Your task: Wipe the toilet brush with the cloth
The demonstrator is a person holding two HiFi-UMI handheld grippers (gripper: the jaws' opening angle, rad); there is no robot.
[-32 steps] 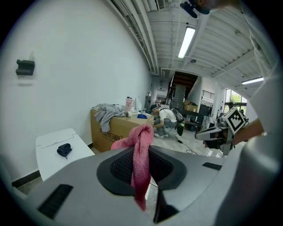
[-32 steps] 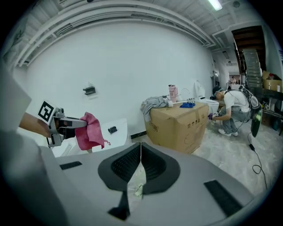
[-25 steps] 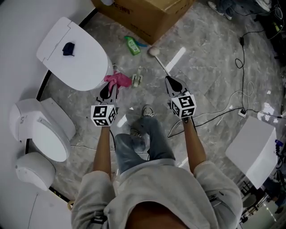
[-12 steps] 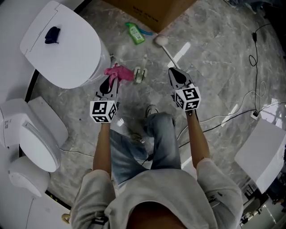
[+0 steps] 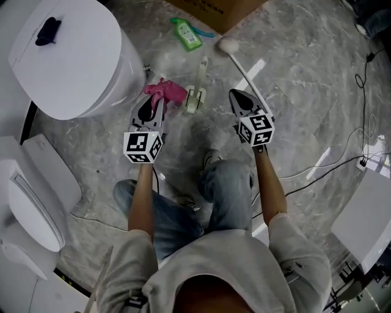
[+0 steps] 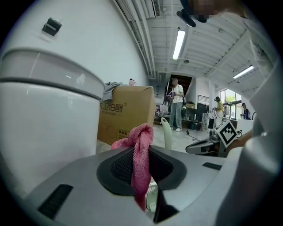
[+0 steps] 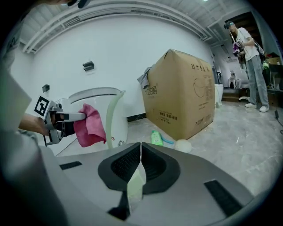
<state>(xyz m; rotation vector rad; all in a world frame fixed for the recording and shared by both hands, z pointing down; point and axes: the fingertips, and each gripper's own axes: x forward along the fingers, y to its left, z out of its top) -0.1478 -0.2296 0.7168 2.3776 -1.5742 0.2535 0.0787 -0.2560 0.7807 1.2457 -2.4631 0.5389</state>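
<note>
Two grips have held as we shuffled forward: the left tongs stay clamped on the pink cloth, and the right tongs stay shut on the toilet brush handle (head down by the box). Cloth and brush remain apart, so the wiping is still to come.

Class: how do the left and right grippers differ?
The left gripper is shut on a bunched pink cloth; the right gripper is shut on the thin handle of the toilet brush. The left gripper is nearer the closed toilet than the right gripper. Both are shut.
</note>
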